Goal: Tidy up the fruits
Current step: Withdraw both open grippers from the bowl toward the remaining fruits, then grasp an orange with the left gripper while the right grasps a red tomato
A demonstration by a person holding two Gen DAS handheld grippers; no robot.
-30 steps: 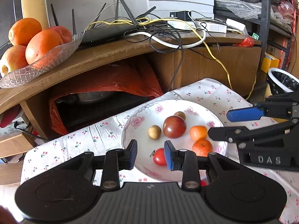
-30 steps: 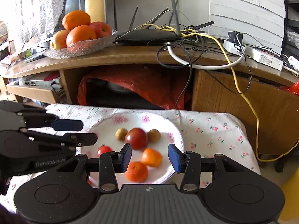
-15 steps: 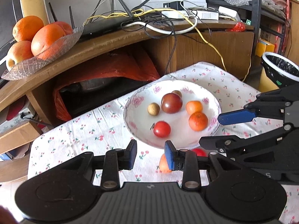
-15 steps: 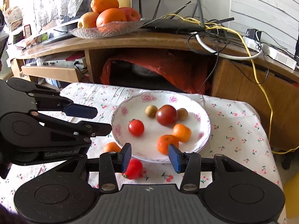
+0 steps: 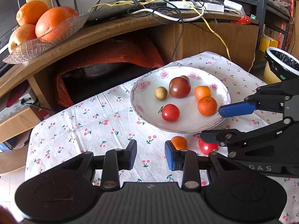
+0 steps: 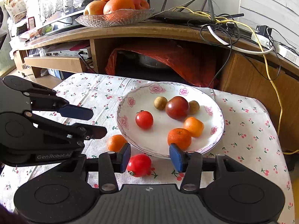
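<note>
On a cherry-print white tablecloth (image 6: 89, 91), two hand-held black grippers hover with jaws apart and nothing between them. The right gripper (image 6: 149, 155) has a loose red tomato (image 6: 139, 165) lying on the cloth just inside its left finger, touching or nearly so, close below the rim of the shallow white flower-patterned plate (image 6: 214, 110). A small loose orange mandarin (image 6: 115, 142) sits on the cloth just left of it, against the plate's edge. The left gripper (image 5: 150, 155), also released, points at bare cloth, with that mandarin (image 5: 179, 142) just past its right finger.

The step in hand appears to be picking up the stray tomato. Doing it well would likely mean shifting the right gripper a little to its left so the tomato sits centred between the blue pads, keeping the fingers clear of the plate rim, then closing gently: the round, smooth-skinned fruit could roll or bruise.

Inside the plate lie a red tomato (image 6: 144, 119), a larger dark red tomato (image 6: 177, 107), two small brown round fruits, one at either side of it (image 6: 160, 103), and two orange mandarins touching each other (image 6: 179, 138). A clear cut-glass dish (image 6: 104, 20) on the wooden shelf behind holds large oranges and apples.
</note>
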